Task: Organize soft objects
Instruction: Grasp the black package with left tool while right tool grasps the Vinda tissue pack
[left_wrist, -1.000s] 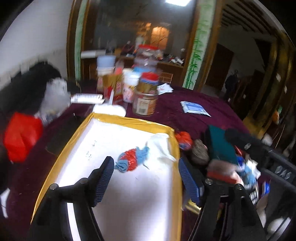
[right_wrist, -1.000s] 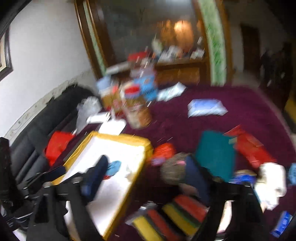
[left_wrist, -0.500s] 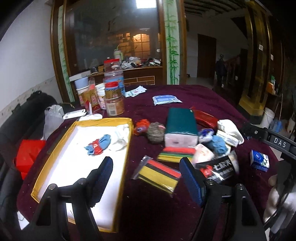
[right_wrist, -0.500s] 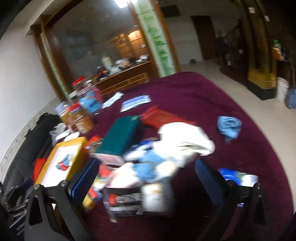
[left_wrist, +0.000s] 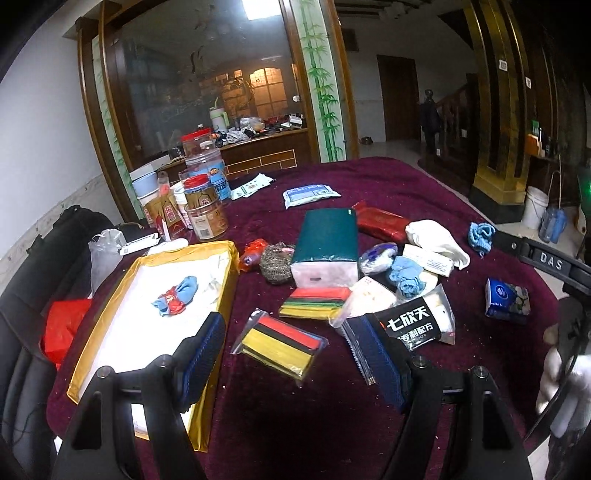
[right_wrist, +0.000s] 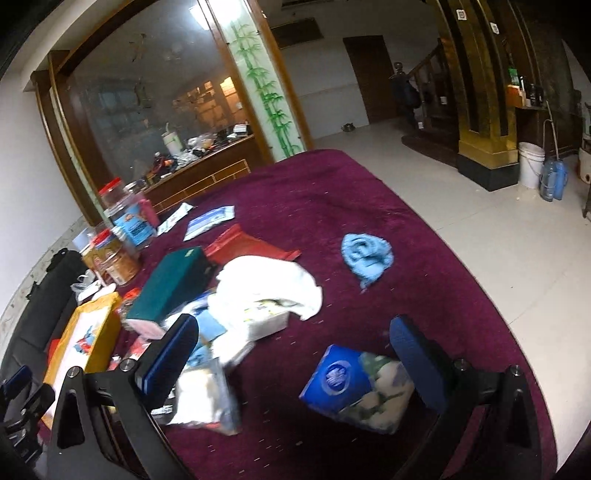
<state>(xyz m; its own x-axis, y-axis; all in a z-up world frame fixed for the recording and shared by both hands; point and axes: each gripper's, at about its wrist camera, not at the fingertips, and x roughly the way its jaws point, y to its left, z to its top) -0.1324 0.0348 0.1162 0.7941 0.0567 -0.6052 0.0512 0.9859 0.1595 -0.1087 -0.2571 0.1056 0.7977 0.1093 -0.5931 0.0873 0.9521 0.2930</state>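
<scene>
A desk (left_wrist: 399, 192) draped in maroon cloth carries the clutter; at its left edge a gold-rimmed tray (left_wrist: 229, 280) with a white floor holds a small red-and-blue cloth bundle (left_wrist: 176, 295) and a crumpled white piece beside it; behind the tray stand clear jars (left_wrist: 205, 214) with red lids, their contents hard to read; mid-desk, a dark green tissue pack (left_wrist: 327, 243) lies among a white cloth (left_wrist: 437, 236), a light blue cloth (right_wrist: 365, 254) set apart, striped sponge packs (left_wrist: 280, 341) and a blue tissue packet (right_wrist: 338, 376); the left hand-held gripper (left_wrist: 291, 360) hovers with jaws apart around nothing; the right hand-held gripper (right_wrist: 295, 350), also spread and empty, frames the blurred blue packet; its lower half is cut off.
</scene>
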